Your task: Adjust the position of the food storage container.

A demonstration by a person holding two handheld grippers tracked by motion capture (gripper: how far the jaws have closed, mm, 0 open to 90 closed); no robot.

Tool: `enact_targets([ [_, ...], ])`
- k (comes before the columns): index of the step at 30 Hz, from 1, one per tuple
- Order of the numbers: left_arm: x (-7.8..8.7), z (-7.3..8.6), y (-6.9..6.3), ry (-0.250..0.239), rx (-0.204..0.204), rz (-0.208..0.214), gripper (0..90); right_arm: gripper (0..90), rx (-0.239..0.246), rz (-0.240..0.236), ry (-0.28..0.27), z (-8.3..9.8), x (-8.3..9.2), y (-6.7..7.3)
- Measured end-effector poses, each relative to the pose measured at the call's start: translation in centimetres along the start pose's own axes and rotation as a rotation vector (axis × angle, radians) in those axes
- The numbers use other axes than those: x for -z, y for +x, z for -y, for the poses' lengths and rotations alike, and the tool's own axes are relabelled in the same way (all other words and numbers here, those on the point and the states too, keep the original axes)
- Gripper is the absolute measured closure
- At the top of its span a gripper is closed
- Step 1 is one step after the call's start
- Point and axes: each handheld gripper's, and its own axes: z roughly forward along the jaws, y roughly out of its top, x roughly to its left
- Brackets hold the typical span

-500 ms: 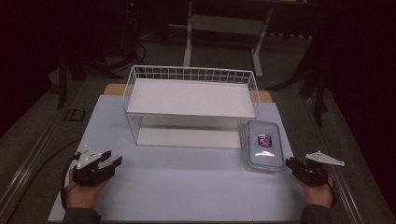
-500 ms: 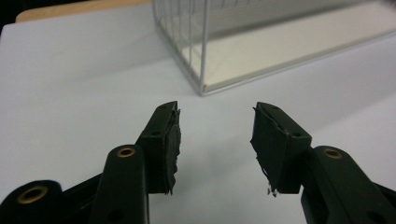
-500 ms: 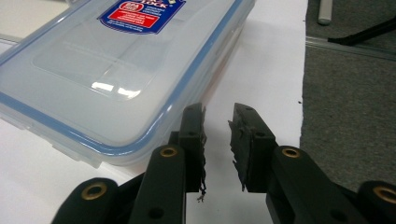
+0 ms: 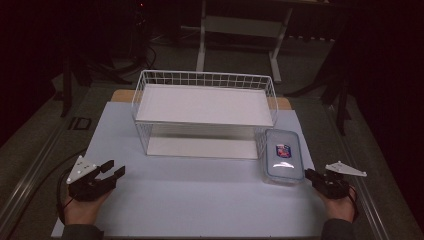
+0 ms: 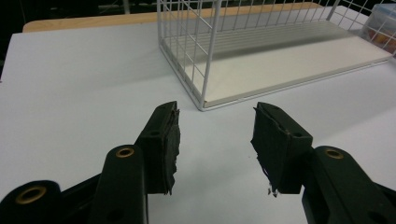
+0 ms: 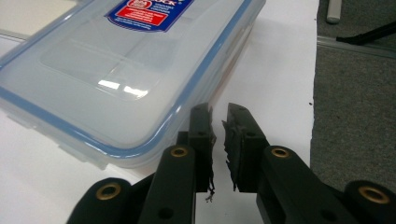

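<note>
Left black two-jaw gripper (image 4: pixel 114 172) spread wide over white table sheet (image 4: pixel 200 200), short of white wire rack (image 4: pixel 205 112); right black gripper (image 4: pixel 309 175) nearly closed, empty, beside clear blue-rimmed lidded plastic box (image 4: pixel 283 161).

Container (image 6: pixel 121 79) cut off by frame top and left; label text (image 6: pixel 149 11) partly cropped.

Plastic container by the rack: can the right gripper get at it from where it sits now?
Probably yes. The right gripper sits just beside the plastic container, with nothing between them, but its jaws are nearly closed and would need to open first.
</note>
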Motion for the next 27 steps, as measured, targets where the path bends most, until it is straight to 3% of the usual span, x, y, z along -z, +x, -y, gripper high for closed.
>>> enact_targets([
  [6, -0.1, -0.1, 0.1, 0.001, 0.004, 0.006, 51.3, 83.9, -0.04, -0.048, -0.013, -0.5, -1.1, -1.2],
  [11, -0.1, -0.1, 0.1, 0.005, 0.001, 0.002, 51.7, 89.1, -0.041, -0.062, 0.003, -0.7, -1.6, -1.2],
  [15, -0.1, 0.0, 0.1, 0.007, 0.008, -0.003, 51.7, 89.8, -0.004, -0.067, 0.026, -0.8, -1.1, -0.6],
  [22, -0.3, 0.0, 0.1, 0.012, 0.011, -0.003, 51.6, 89.9, 0.0, -0.122, 0.025, -0.5, 0.5, -0.1],
  [27, -0.5, -0.1, 0.0, 0.015, 0.006, 0.001, 51.6, 89.9, 0.012, -0.147, 0.037, -0.5, 0.7, 0.0],
])
